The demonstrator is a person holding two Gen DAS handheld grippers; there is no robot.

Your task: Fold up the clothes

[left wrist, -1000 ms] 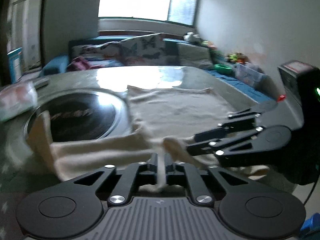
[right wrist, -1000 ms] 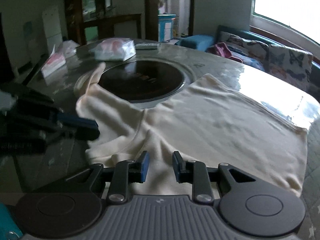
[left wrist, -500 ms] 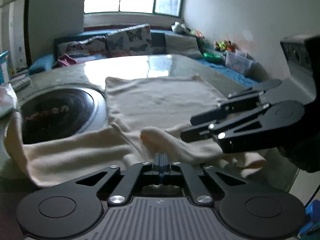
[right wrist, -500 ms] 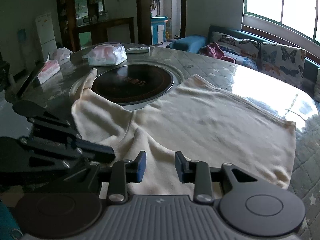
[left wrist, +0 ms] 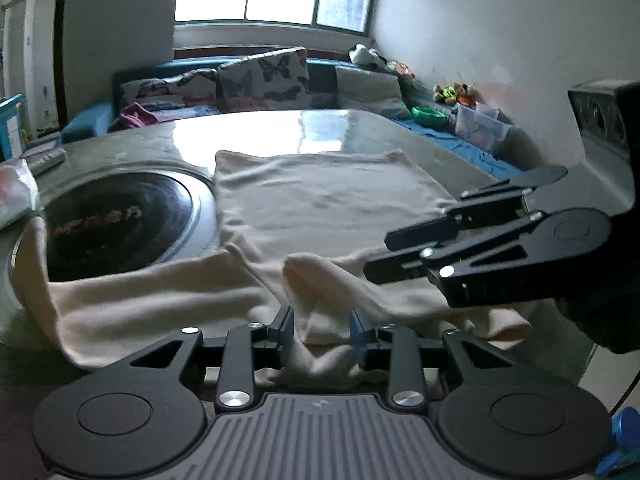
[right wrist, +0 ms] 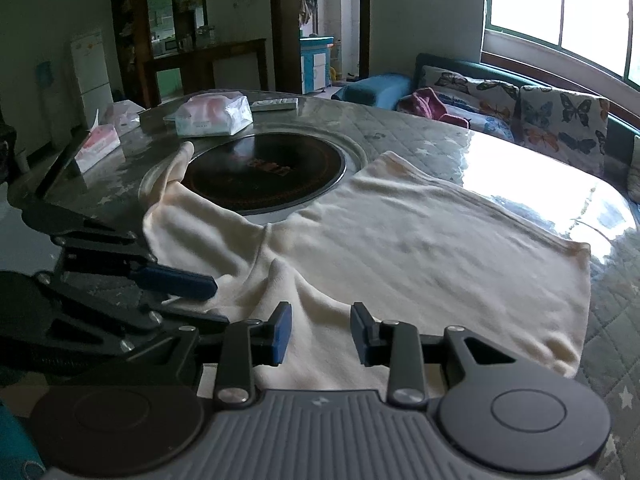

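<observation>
1. Cream knit: one shirt lies on the table. Its body is spread flat towards the window, one sleeve trails along the rim of the dark round hob, and the near end is bunched into a ridge.
2. Left gripper: fingers spread, with a rumpled hump of the shirt standing between them. I cannot tell whether the pads touch the cloth.
3. Right gripper: fingers spread just above the near edge of the shirt, pinching nothing.
4. Stage: the shirt is neither squared flat nor folded. The bunched near end fits a grasp being taken as well as one just let go.
5. Risks, as I judge them:
   - Closing on the hump could catch two layers instead of one, so the fold would come out twisted.
   - The sleeve rests on the hob rim and may drag or snag there if the body is pulled.
   - The two grippers sit close together and could knock each other over the bunched cloth.
   - The glossy table may let the whole shirt slide instead of creasing.
6. Count: one shirt, two grippers, one hob, three tissue packs, one remote.
</observation>
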